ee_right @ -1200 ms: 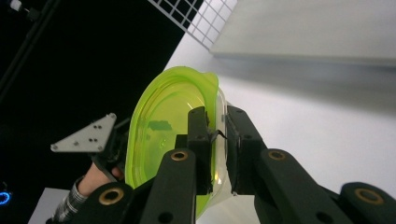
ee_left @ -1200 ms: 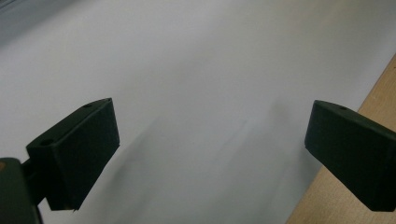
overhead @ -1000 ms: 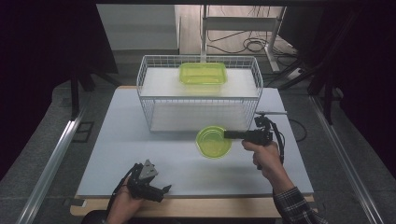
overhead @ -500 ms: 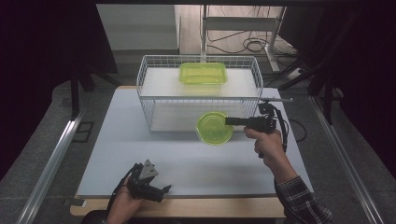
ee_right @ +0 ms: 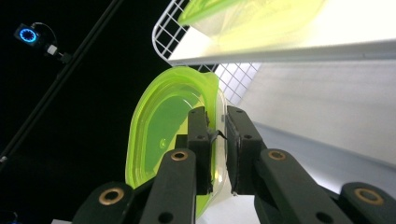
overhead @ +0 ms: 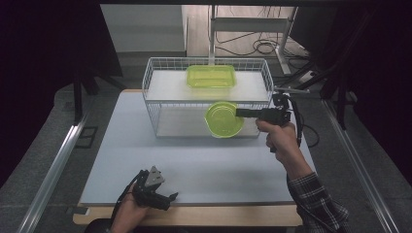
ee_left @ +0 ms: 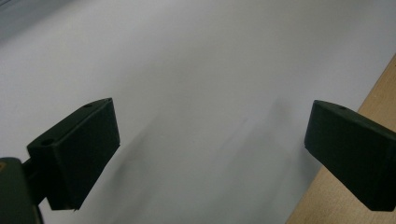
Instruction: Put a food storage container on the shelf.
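A round yellow-green plastic bowl [overhead: 223, 119] hangs in the air in front of the white wire rack [overhead: 154, 104], level with the gap under its shelf. My right gripper [overhead: 239, 113] is shut on the bowl's right rim; in the right gripper view the jaws pinch the rim of the bowl [ee_right: 163, 126] between them. A rectangular yellow-green container [overhead: 211, 76] sits on the rack's top shelf [overhead: 252, 87]. My left gripper [overhead: 171, 196] rests near the table's front edge, open, with nothing between its fingers [ee_left: 79, 149].
The white table top [overhead: 121, 145] spreads in front of the rack, with a wooden front edge [overhead: 194, 216]. A cable [overhead: 297, 121] trails from the right gripper. Dark surroundings and a metal rail [overhead: 53, 165] flank the table at the left.
My right gripper has lifted the bowl up off the table and toward the rack. The left gripper has stayed where it was.
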A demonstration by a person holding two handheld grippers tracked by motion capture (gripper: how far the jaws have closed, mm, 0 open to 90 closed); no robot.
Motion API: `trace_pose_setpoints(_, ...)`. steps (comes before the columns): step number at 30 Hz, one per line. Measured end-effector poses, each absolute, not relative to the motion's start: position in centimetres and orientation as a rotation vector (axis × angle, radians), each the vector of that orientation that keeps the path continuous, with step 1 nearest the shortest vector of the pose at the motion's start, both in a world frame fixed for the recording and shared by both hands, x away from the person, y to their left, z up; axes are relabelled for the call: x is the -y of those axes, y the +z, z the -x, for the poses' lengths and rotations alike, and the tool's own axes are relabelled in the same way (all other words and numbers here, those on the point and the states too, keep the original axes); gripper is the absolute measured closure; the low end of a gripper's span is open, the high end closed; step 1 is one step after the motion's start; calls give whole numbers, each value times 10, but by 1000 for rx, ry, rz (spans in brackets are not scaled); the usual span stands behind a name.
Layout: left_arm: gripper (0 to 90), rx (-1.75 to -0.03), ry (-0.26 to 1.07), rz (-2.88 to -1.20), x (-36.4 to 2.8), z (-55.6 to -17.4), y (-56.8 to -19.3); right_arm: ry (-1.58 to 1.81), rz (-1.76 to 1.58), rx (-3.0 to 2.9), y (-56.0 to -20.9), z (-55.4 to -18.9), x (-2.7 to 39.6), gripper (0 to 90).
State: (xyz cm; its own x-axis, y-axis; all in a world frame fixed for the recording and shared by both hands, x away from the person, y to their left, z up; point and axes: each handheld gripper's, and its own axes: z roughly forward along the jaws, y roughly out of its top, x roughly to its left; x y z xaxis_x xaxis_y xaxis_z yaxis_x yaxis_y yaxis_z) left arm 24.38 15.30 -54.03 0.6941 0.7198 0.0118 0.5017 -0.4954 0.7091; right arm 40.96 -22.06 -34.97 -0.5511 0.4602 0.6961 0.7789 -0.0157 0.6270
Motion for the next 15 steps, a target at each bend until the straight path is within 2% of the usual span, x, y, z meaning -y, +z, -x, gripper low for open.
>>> trace_pose_setpoints(15,31,-942,399,-2190,-155,-244,-539,-1650,1303,2001,-311,-420,212,806)
